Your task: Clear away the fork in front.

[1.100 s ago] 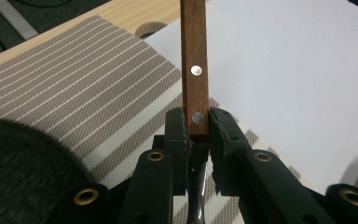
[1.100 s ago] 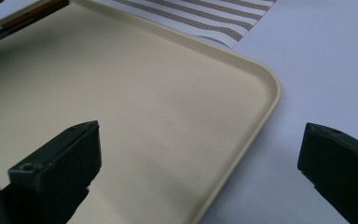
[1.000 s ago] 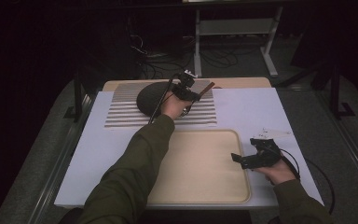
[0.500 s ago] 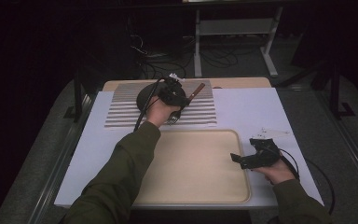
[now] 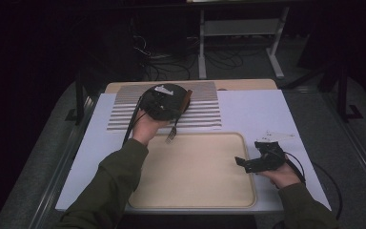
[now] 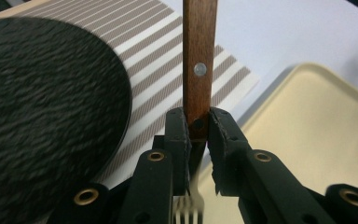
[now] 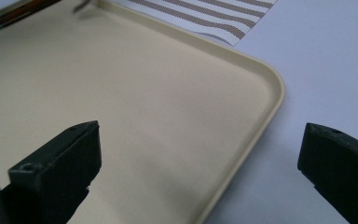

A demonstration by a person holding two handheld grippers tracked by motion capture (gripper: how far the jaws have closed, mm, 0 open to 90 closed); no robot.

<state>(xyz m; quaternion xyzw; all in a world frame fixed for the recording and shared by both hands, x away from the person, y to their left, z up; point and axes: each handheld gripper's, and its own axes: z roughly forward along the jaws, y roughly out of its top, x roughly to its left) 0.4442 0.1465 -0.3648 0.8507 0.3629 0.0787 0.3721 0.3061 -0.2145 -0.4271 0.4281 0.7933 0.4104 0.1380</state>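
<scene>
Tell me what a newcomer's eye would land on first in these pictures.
First, the left gripper, its jaws clamped on the wooden handle of a fork held above the striped mat, tines toward the tray. Next, the round black slate plate on that mat at the table's far left. Then the big cream tray in the near middle, with the right gripper open at its right edge.

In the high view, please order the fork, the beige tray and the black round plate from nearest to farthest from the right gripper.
From the right gripper:
1. Beige tray, directly beside it, toward the left.
2. Fork, held by the left gripper beyond the tray's far edge.
3. Black round plate, far left, on the striped mat.
</scene>
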